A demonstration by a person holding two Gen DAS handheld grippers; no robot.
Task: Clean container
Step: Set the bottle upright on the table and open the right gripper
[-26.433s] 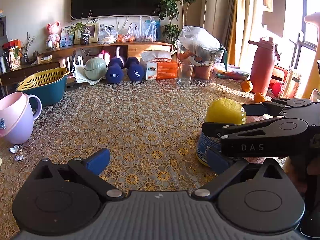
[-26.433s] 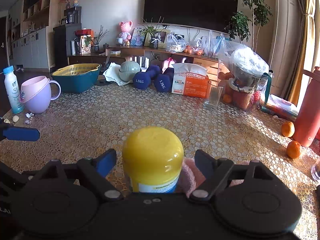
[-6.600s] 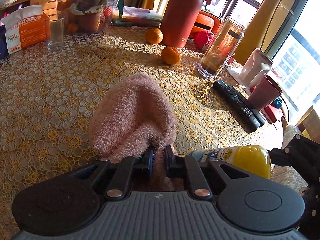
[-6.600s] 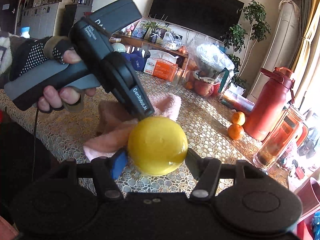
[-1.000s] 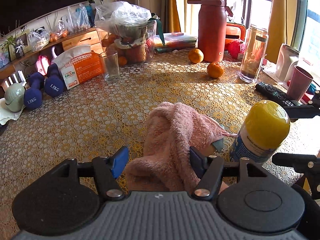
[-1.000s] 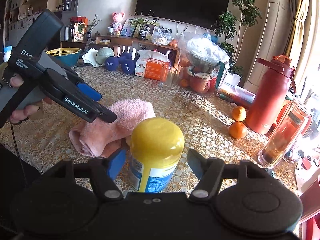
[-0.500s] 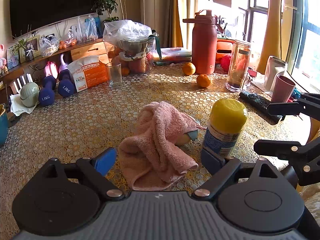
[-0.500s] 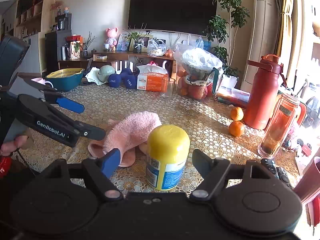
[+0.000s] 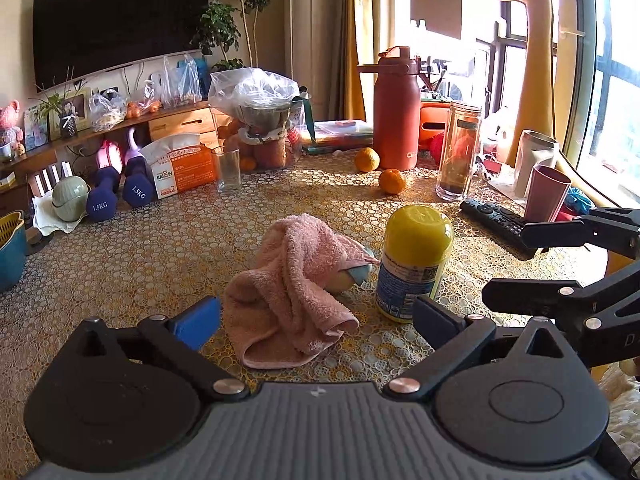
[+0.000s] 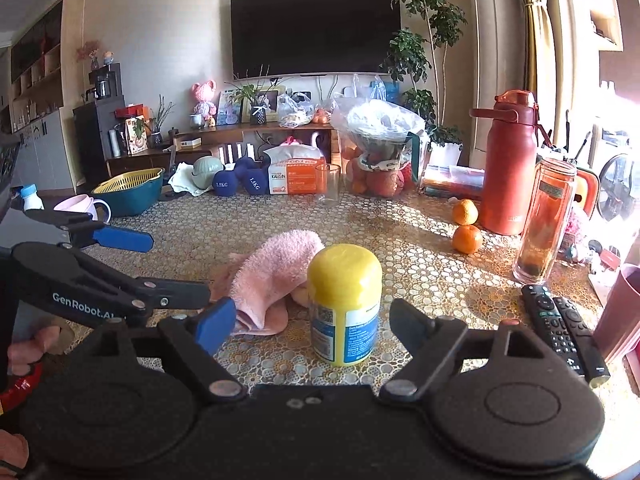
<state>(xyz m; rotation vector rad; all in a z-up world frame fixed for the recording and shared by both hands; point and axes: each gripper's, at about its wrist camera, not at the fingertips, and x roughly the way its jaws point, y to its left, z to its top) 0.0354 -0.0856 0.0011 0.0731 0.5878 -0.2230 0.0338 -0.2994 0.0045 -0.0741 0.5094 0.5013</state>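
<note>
At the far left of the table a teal basin [image 10: 132,200] with a yellow colander insert is sitting beside a pale pink mug [image 10: 82,206]; next to them two blue dumbbells [image 10: 238,184] are lying against an orange tissue box [image 10: 298,180], and an empty drinking glass [image 10: 328,184] is standing just to its right; the left gripper [image 9: 316,316] is hovering with its jaws spread wide, gripping nothing, its blue pads framing a crumpled pink towel [image 9: 292,284] that is lying on the lace-patterned tablecloth [image 9: 152,248]; a small yellow and light-blue item is peeking out from under the towel's right edge, too hidden to identify; just right of the towel the container [image 10: 345,304], a yellow-capped bottle with a blue and white label, is standing upright on the table, apart from both grippers; the right gripper [image 10: 312,322] is also hanging open and empty, the container standing between and just beyond its fingers; further right two oranges [image 10: 466,226] are resting near a tall red flask [image 10: 508,164]; a clear tumbler [image 10: 546,220] is standing beside it, and two black remote controls [image 10: 560,330] are lying at the right edge
</note>
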